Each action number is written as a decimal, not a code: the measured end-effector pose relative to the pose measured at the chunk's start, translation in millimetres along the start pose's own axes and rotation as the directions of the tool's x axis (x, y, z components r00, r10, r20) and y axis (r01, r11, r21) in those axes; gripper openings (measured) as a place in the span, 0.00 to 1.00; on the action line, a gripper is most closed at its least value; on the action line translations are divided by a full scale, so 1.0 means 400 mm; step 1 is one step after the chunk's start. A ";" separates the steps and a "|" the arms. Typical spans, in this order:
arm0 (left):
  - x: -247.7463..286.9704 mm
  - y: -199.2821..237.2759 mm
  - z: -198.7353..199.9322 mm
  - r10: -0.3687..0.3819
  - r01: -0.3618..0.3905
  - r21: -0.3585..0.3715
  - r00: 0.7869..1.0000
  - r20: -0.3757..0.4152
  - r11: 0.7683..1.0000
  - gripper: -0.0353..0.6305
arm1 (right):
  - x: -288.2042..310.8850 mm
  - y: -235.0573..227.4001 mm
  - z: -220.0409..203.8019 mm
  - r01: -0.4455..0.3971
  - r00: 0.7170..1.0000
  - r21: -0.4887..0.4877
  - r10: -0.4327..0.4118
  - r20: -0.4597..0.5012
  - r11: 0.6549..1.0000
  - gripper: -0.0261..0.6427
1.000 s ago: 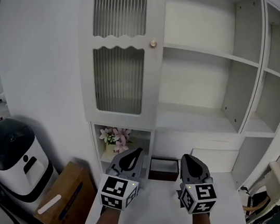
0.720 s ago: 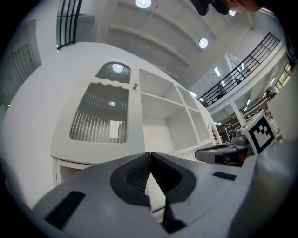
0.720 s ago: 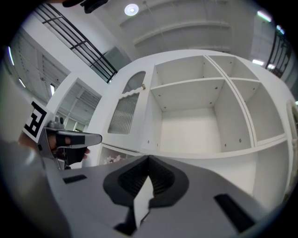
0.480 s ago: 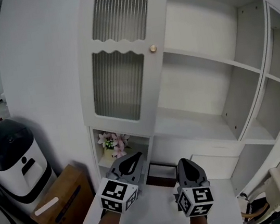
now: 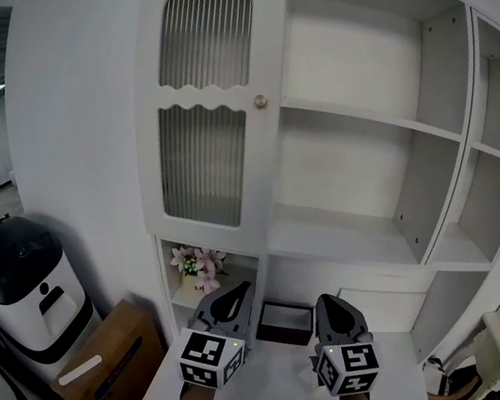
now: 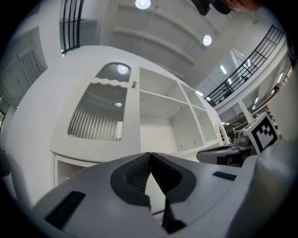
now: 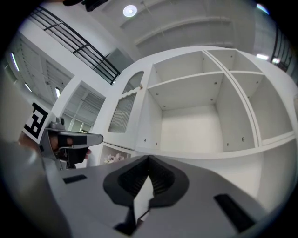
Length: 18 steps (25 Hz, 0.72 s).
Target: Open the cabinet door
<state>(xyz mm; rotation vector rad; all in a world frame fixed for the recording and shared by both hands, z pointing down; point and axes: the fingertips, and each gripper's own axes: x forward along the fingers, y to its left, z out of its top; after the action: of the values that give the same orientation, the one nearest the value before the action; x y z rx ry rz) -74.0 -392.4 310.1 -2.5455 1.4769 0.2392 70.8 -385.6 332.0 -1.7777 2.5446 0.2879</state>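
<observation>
At the foot of the white cabinet (image 5: pixel 387 173), both grippers hang low over a white counter (image 5: pixel 279 383), side by side and apart from each other.

Left gripper (image 6: pixel 150 155): jaws pressed together tip to tip, nothing between the pads, touching nothing. It points up toward the cabinet front.

Right gripper (image 7: pixel 149 158): jaws likewise closed at the tips, empty, in contact with nothing.

Cabinet door (image 5: pixel 207 107): already swung open, standing at the left of the open bays, well above both grippers. Its knob (image 5: pixel 261 101) sits on the edge nearest the shelves; neither gripper reaches it.

Count:
- grippers: two, each with one marker cube;
- doors: one, with one knob and two ribbed panes, an arched one over a taller one;
- open shelf compartments: at least four, all bare;
- flowers (image 5: pixel 194 262): one bunch, in the niche below the door;
- white machine with a black top (image 5: pixel 28 286): one, at far left;
- brown box (image 5: pixel 106 358): one, beside that machine.
</observation>
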 end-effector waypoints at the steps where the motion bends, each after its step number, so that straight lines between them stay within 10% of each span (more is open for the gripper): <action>1: 0.002 -0.001 0.002 0.001 -0.001 0.000 1.000 0.001 1.000 0.07 | 0.000 -0.002 0.000 -0.002 1.000 -0.001 0.002 0.000 1.000 0.07; 18: 0.067 0.012 0.152 0.005 -0.010 0.058 0.997 0.081 0.998 0.07 | 0.030 -0.055 0.126 -0.011 0.998 -0.041 0.014 0.063 0.999 0.07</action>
<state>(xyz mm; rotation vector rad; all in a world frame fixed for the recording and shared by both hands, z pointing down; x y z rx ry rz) -67.7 -402.4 244.5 -2.4547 1.4421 0.2923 82.7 -395.6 278.0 -1.7374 2.5252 0.3925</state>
